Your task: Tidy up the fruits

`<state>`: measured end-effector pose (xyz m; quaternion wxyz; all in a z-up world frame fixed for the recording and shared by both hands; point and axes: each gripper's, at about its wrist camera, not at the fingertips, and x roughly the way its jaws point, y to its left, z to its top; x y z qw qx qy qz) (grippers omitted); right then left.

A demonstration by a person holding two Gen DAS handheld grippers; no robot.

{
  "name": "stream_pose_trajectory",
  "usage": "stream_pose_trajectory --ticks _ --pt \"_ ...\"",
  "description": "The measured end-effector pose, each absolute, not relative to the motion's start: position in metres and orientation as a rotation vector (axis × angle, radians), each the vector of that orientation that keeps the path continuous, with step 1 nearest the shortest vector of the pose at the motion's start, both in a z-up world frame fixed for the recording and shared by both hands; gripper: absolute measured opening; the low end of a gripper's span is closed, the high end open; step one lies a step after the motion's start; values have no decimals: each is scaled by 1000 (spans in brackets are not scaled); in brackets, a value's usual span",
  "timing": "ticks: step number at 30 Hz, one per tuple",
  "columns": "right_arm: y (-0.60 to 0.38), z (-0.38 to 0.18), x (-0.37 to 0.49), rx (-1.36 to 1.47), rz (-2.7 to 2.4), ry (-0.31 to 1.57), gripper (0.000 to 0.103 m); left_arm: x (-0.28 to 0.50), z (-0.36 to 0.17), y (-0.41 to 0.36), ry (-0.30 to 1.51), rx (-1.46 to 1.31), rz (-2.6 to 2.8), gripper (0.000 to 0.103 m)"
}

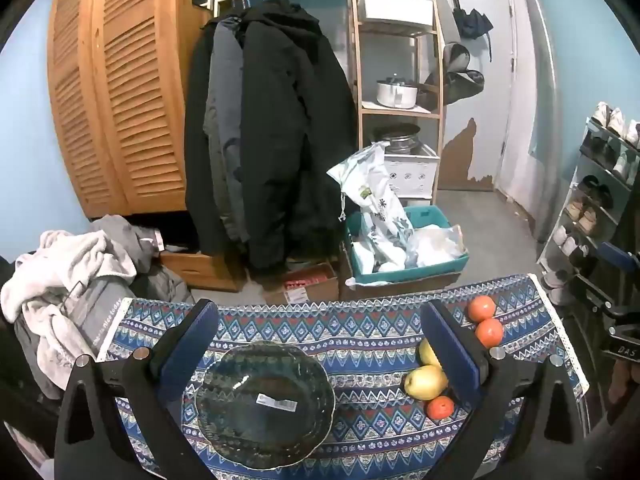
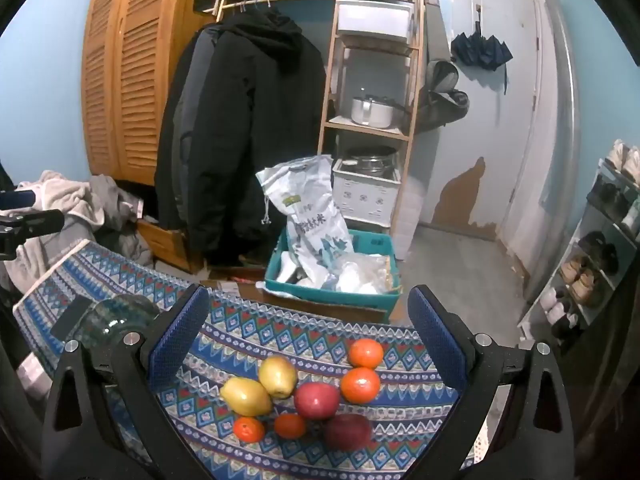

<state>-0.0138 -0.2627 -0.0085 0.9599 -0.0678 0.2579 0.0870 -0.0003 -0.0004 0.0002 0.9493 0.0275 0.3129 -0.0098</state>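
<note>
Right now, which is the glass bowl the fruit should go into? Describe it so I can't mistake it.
Start at the patterned blue tablecloth covering the table. The fruit pile, with its yellow apple, sits toward one end; the glass bowl lies apart from it, between the open left gripper fingers. It is dark, see-through, scallop-rimmed, empty, with a white barcode sticker inside.

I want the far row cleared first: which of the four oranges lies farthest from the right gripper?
The orange at the far right of the pile, just behind another orange; the other two sit at the near edge.
</note>
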Motion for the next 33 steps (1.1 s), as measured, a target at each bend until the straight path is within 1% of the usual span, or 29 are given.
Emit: stream_pose_trajectory --ticks 33 --pt "-261 -7 -13 -147 171 520 98 -1 2 2 638 46 -25 102"
